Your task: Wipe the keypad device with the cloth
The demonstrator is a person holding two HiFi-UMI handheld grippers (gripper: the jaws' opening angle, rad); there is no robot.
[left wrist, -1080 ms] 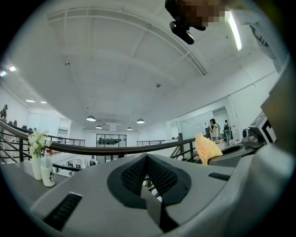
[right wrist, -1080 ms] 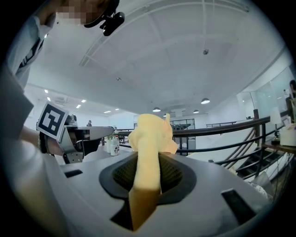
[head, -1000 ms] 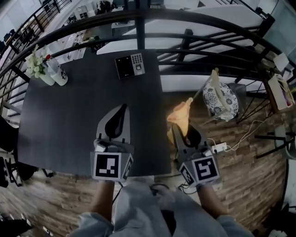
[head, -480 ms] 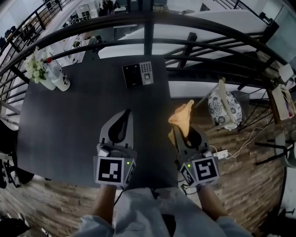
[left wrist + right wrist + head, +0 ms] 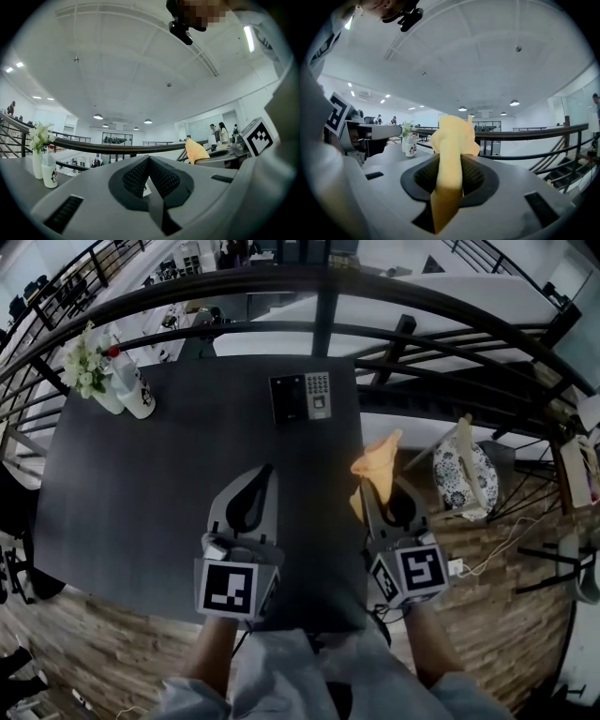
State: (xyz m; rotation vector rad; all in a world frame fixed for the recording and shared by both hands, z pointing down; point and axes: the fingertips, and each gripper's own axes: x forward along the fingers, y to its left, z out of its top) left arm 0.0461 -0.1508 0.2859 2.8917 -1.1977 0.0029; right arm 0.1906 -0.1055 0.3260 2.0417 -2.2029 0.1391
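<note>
The cloth (image 5: 379, 463) is clamped in the right hand-held gripper (image 5: 373, 495), ready for wiping. The left hand-held gripper (image 5: 263, 474) has its jaws together, empty. The keypad (image 5: 302, 396) lies upper centre, well apart.

The tabletop (image 5: 141, 484) is seen as a dark, smooth sheet with a matt finish. The keypad device (image 5: 301, 397) is cased in what looks like black plastic, with a paler keyed panel set into one half. The cloth (image 5: 378, 465) is shown as a soft yellow-orange fabric, matt and crumpled. The left gripper (image 5: 266, 471) and the right gripper (image 5: 368, 491) are shelled in smooth grey plastic of dull sheen, and their jaws are lined with black pads of fine ribbed texture. The floor (image 5: 84, 652) is laid in rough-grained wooden planks, and the railing (image 5: 394, 287) is formed of dark, smooth metal.
</note>
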